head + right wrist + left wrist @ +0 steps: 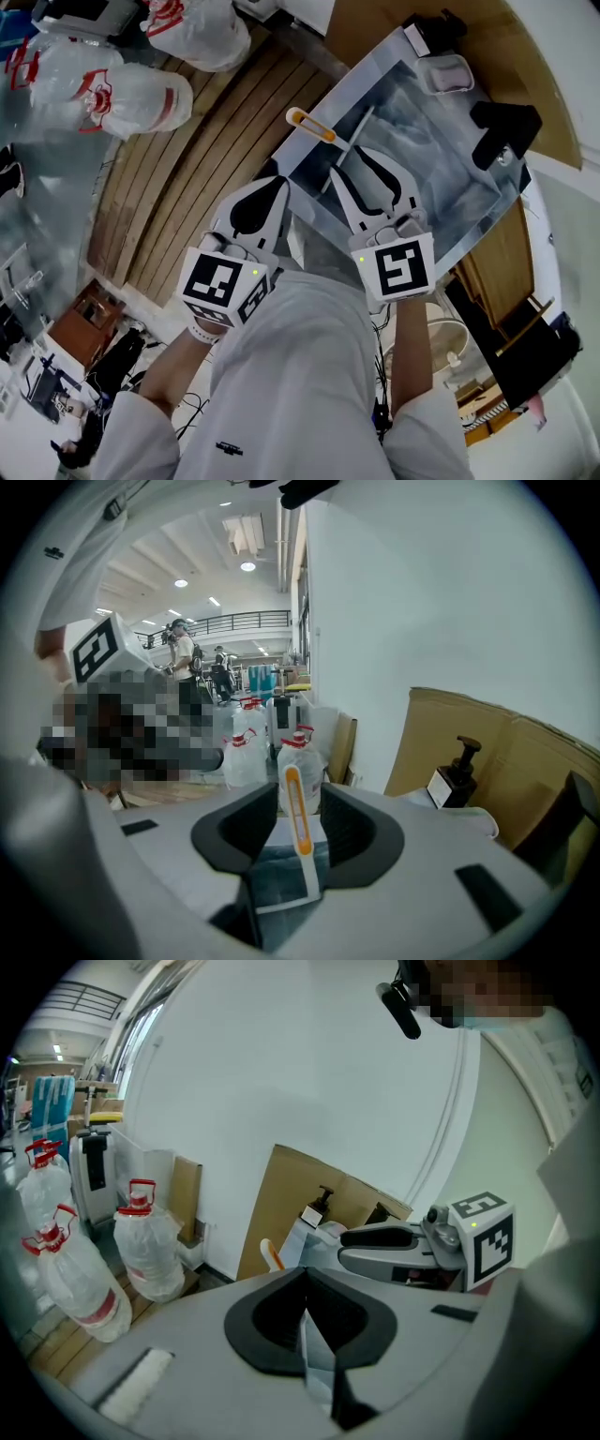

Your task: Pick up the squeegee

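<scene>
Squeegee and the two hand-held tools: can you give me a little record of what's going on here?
squeegee: white with orange grip, on the shiny panel
right gripper: fingers apart, squeegee handle between them, not clamped
left gripper: fingers together, holding nothing
background: water jugs, pump bottle
task stage: squeegee not yet picked up

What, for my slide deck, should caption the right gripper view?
Right hand-held gripper, jaws apart, straddling the orange-and-white handle of the squeegee.
</scene>
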`<state>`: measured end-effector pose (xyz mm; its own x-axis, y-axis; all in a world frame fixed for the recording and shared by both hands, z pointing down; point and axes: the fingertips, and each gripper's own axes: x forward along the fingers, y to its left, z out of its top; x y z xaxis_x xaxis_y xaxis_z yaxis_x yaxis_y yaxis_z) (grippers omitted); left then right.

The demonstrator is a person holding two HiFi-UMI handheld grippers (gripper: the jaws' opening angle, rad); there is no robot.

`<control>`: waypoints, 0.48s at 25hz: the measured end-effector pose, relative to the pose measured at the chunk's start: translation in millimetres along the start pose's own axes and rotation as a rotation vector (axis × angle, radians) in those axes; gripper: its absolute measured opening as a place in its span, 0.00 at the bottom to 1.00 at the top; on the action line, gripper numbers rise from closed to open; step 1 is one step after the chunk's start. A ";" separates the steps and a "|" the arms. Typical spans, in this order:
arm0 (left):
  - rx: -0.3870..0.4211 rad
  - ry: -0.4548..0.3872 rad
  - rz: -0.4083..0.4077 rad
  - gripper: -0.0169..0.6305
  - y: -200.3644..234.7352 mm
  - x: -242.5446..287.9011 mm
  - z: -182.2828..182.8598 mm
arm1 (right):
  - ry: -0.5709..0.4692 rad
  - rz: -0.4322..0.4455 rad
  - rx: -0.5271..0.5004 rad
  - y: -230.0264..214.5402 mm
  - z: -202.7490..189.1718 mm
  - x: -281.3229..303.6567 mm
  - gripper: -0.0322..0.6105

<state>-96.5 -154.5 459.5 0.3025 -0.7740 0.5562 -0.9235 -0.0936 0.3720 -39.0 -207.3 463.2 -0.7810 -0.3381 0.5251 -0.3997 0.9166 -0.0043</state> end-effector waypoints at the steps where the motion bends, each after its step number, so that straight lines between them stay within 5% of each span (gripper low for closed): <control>1: 0.000 0.000 0.002 0.03 1.5 3.6 -0.9 | 0.004 0.010 -0.009 -1.2 -2.3 5.0 0.23; 12: -0.033 0.023 0.027 0.03 29.2 32.9 -20.1 | 0.061 0.110 -0.055 -0.6 -33.8 57.4 0.24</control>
<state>-108.7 -170.1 503.6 0.2836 -0.7611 0.5833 -0.9231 -0.0520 0.3811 -67.4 -220.0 522.1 -0.7875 -0.2224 0.5747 -0.2846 0.9585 -0.0190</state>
